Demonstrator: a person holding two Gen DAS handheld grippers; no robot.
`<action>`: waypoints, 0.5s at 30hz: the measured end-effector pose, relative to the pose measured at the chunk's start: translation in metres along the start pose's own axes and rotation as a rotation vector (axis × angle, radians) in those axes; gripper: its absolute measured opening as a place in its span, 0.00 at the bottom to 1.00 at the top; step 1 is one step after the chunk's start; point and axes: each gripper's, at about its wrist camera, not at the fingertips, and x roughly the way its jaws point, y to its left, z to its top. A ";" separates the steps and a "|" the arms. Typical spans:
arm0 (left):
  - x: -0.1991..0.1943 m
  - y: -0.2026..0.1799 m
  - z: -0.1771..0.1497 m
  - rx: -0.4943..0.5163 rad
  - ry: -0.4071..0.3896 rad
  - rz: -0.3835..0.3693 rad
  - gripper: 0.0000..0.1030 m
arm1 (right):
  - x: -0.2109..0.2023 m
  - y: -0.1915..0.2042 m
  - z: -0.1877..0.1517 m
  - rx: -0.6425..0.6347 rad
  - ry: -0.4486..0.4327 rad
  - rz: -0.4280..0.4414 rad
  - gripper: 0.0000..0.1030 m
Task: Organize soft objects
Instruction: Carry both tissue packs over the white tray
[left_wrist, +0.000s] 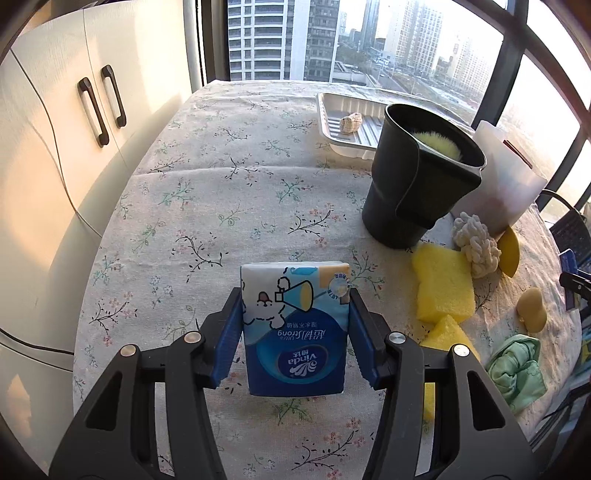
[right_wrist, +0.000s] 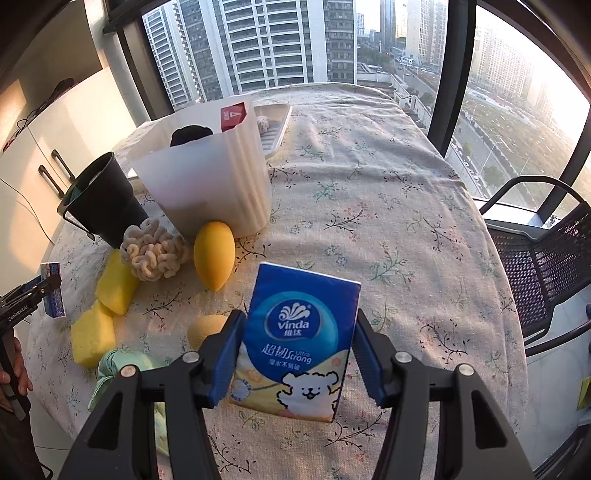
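Tissue packs (left_wrist: 293, 328) (right_wrist: 295, 343) sit clamped in both downward-tilted hand-held grippers (left_wrist: 294, 325) (right_wrist: 297, 350).

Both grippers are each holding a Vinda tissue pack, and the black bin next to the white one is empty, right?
Not quite. The black bin is not empty: the left wrist view shows a pale yellow fluffy object inside it. The rest holds: left gripper and right gripper each grip a Vinda tissue pack beside the white bin.

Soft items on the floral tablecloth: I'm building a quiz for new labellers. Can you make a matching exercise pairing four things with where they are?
1. blue tissue pack
2. pale yellow fluffy puff
3. cream knobbly chenille sponge
4. small beige shell-like lump

A. in white ribbed tray
B. in black plastic cup
C. in left hand-held gripper
D. on cloth beside yellow egg-shaped sponge

Pairs: 1-C, 2-B, 3-D, 4-A
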 end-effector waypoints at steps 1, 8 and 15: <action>0.001 0.002 0.002 -0.002 -0.001 0.005 0.49 | 0.002 -0.002 0.002 0.003 0.001 -0.005 0.58; 0.008 0.015 0.022 -0.020 -0.004 0.035 0.49 | 0.018 -0.020 0.019 0.034 0.023 -0.036 0.58; 0.023 0.027 0.046 -0.041 -0.007 0.046 0.49 | 0.037 -0.036 0.040 0.055 0.046 -0.067 0.58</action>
